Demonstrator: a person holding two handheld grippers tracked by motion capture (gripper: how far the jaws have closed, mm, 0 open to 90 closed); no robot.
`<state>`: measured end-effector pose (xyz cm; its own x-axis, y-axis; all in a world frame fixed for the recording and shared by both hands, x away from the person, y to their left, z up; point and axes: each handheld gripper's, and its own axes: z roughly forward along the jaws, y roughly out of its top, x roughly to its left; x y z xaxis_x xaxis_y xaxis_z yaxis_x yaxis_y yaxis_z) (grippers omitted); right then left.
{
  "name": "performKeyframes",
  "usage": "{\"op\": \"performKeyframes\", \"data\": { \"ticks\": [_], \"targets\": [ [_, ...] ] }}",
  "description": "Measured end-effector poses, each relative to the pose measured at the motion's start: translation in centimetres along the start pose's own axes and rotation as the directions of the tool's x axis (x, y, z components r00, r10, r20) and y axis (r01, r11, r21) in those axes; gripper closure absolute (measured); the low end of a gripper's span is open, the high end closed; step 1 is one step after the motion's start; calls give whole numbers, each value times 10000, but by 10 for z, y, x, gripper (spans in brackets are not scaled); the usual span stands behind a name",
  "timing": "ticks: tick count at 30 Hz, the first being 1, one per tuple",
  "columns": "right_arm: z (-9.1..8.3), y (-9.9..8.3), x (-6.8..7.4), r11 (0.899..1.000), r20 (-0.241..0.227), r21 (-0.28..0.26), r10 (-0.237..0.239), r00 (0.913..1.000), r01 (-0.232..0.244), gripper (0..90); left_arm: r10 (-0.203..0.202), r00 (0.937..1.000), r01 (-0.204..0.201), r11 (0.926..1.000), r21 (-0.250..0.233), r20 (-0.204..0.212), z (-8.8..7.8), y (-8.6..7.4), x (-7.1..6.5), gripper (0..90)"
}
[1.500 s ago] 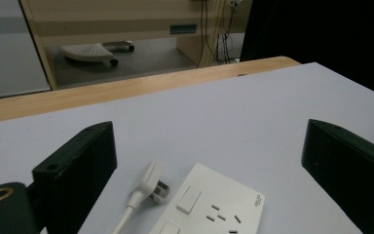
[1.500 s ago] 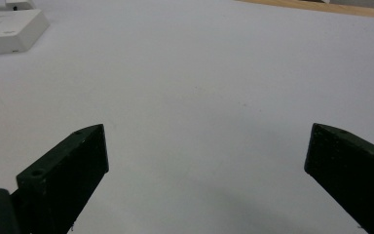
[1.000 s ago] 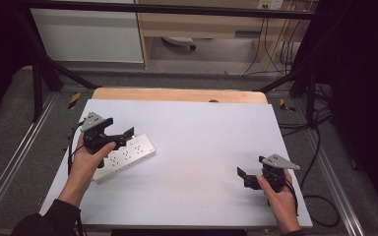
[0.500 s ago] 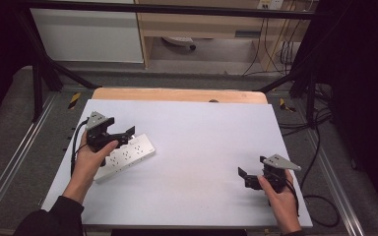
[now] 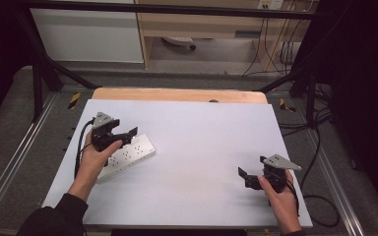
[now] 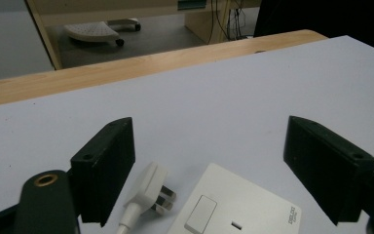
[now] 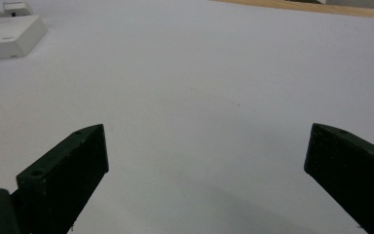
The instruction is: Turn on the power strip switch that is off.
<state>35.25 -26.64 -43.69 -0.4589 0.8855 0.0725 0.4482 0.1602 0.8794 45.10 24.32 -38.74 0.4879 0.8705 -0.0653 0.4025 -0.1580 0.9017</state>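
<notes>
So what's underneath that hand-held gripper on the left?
Under the left hand-held gripper lies a white power strip on the white table, with a white plug beside its end. The jaws have just been closing, nothing gripped yet. The hand covers the strip's near part.

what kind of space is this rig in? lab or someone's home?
Most likely a lab or workshop bench, not a home. A white table sits inside a black metal frame, with loose cables hanging by wooden furniture behind, and yellow-black hazard tape on the grey floor. On the table lies a power strip.
</notes>
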Motion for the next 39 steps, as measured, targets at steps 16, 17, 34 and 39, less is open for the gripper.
{"op": "performKeyframes", "data": {
  "ticks": [16, 17, 34, 39],
  "targets": [
    [0, 0, -1, 10000, -2, 17, -26, 10000, 26, 27, 90, 10000, -88, 9981, 610, -31, 5, -6, 2, 370],
    [0, 0, -1, 10000, 5, 10, -29, 10000, 29, 27, 107, 9999, -105, 9980, 622, -26, 6, -6, 2, 384],
    [0, 0, -1, 10000, 2, 53, 29, 10000, -29, 27, 15, 9999, -32, 9944, 1058, 157, 10, -13, 4, 607],
    [0, 0, -1, 10000, 23, 42, -7, 10000, 7, 27, -74, 9997, 46, 9938, 1108, 254, 11, -15, 7, 719]
  ]
}}
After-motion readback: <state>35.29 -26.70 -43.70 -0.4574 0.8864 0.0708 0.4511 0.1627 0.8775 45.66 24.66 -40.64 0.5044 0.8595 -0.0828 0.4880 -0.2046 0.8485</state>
